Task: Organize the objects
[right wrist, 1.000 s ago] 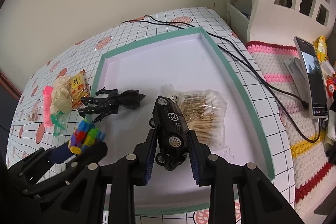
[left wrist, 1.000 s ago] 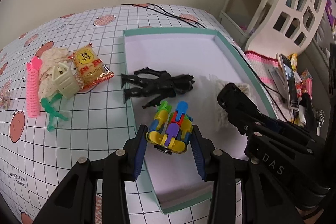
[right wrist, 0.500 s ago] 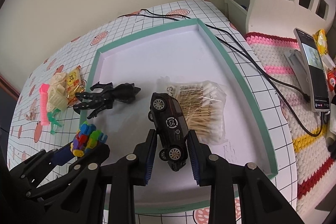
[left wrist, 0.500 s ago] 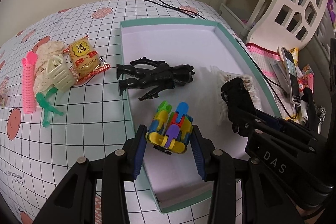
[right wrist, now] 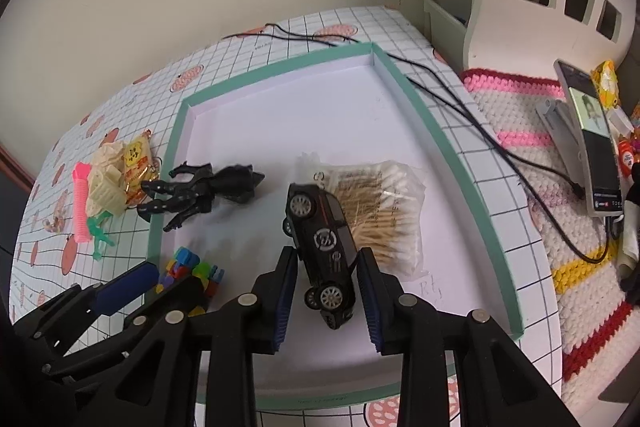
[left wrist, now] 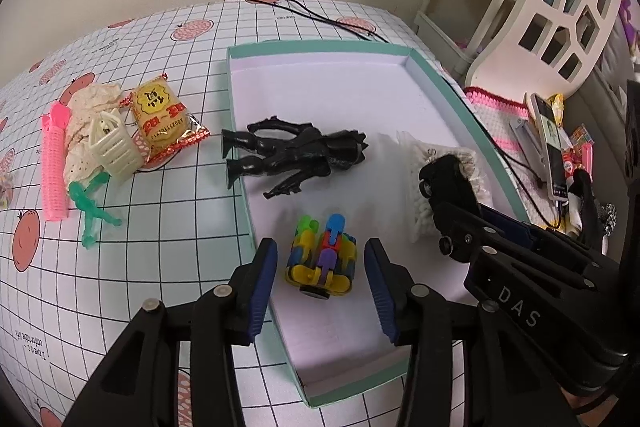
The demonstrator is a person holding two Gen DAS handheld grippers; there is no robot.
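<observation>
Step in hand: placing toys into the tray [left wrist: 440,79]; both grippers hang over its near end, each with a toy between its jaws.
Block toy [left wrist: 322,259]: multicoloured, lying on the tray floor midway between the left jaws, clear gaps on both sides.
Left gripper [left wrist: 320,263]: jaws spread wide, touching nothing; release looks complete.
Toy car [right wrist: 322,245]: black, tilted nose-down between the right jaws, its far end by the cotton swab bag [right wrist: 380,211].
Right gripper [right wrist: 326,283]: jaws narrow, pads close against the car's flanks; it appears gripped, and whether the wheels rest on the tray floor I cannot tell.
Black figure [left wrist: 294,157]: beyond the left jaws, legs overhanging the tray's left rim.
Outside tray, far left of the jaws, on the desk [left wrist: 160,247]: snack packet [left wrist: 164,117], cream basket [left wrist: 114,149], pink roller [left wrist: 54,171], green figure [left wrist: 92,207].
Next move (judgement): lower the car flat, part the right jaws, lift both grippers away, then fetch the items on the desk.
</observation>
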